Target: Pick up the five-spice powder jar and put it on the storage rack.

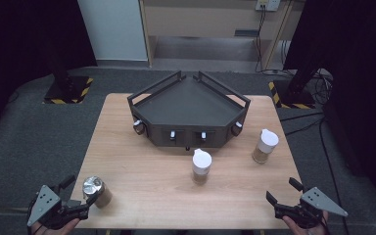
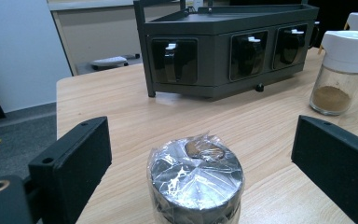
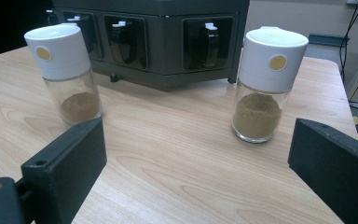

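**Both grippers released at the near table edge; foil-topped jar between the left jaws**

Left gripper point(image 1: 73, 196): positioned at the 7 o'clock corner of the table point(image 1: 142, 186) in the high view. Its jaws stand wide and released. In the left gripper view, the foil-topped jar point(image 2: 196, 179) stands upright between the two jaws, with a clear gap to each pad. No pad presses on it. In the high view the same jar point(image 1: 96, 191) sits just beside the gripper's tips, near the front-left table edge.

Right gripper point(image 1: 284, 196): positioned at the 5 o'clock corner of the table in the high view. Its jaws are likewise released and hold nothing. In the right gripper view, bare tabletop lies between the jaws.

Two white-capped spice jars stand upright ahead of the right gripper. The centre spice jar point(image 1: 201, 166) stands near the table's middle, at 11 o'clock from the right gripper. The right spice jar point(image 1: 265, 146) stands at 12 o'clock from that gripper, near the right table edge. Both contain brown powder and stand well apart from each other.

The dark rack point(image 1: 191, 110) occupies the far half of the table, at 12 o'clock. Its front faces carry recessed slots with white-tipped handles.
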`<state>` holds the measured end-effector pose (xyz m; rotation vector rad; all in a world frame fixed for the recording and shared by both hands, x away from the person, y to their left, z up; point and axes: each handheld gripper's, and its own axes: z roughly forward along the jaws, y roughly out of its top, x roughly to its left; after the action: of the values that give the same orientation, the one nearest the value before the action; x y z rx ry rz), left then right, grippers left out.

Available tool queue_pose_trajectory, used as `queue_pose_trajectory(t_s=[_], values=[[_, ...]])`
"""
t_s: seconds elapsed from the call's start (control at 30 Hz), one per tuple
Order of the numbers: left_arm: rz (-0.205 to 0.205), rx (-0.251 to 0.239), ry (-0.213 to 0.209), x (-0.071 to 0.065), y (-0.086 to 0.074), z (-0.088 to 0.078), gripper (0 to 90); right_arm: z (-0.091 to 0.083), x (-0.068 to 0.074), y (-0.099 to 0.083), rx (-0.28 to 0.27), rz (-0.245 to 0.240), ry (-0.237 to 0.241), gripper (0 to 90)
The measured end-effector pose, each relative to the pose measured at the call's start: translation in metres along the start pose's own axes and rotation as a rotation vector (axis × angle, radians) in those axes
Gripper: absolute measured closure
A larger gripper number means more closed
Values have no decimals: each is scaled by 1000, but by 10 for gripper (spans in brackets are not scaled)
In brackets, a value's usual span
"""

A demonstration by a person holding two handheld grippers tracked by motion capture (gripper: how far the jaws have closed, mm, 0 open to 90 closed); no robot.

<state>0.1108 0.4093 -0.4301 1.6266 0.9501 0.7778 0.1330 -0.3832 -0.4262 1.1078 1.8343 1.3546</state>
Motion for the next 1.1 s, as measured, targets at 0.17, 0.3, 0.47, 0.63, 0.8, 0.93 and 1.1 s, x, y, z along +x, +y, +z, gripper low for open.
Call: queue_pose_trajectory(t_s=[0.17,0.3,0.47,0.63,0.8,0.93,1.1], values=[[-2,-2,-2,0,0,0,36,0,0,0,2,1,3,42],[-5,1,-1,1,0,0,36,0,-2,-1,-2,9,10,41],[-6,-3,4,1,1,-1,36,0,-3,-1,-6,12,13,39],[-12,-12,7,2,1,-4,31,-1,-2,-2,-10,17,7,31],[-26,-19,15,3,1,-8,24,-1,-3,-2,-10,20,10,24],[-38,-22,-1,6,2,-11,16,0,-2,-1,-7,15,10,21],[-38,7,-16,10,8,-12,14,1,-1,0,-1,14,8,22]])
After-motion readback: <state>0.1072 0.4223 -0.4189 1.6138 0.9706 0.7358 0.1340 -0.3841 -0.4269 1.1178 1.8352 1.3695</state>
